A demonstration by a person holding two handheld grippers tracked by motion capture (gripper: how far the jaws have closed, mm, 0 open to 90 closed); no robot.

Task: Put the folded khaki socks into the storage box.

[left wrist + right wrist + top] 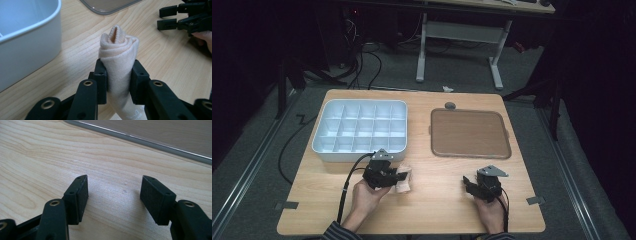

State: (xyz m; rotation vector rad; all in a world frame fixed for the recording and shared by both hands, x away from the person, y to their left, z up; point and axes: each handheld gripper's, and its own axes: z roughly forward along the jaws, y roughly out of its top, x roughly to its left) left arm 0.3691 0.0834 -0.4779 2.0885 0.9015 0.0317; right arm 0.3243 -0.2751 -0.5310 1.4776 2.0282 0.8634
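Your left gripper (pixel 117 75) is clamped on a rolled, pale peach sock (pixel 119 53), both pads pressing its sides just above the wooden table (pixel 432 210). You hold it near the table's front edge, just in front of the white compartment tray (pixel 360 129). Your right gripper (pixel 113 193) rests low over bare wood with its jaws apart and nothing between them, in front of the brown lid (pixel 469 133).

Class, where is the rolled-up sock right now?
In the high view the sock sits near the table's front left, clamped in the left gripper, just in front of the white divided tray.
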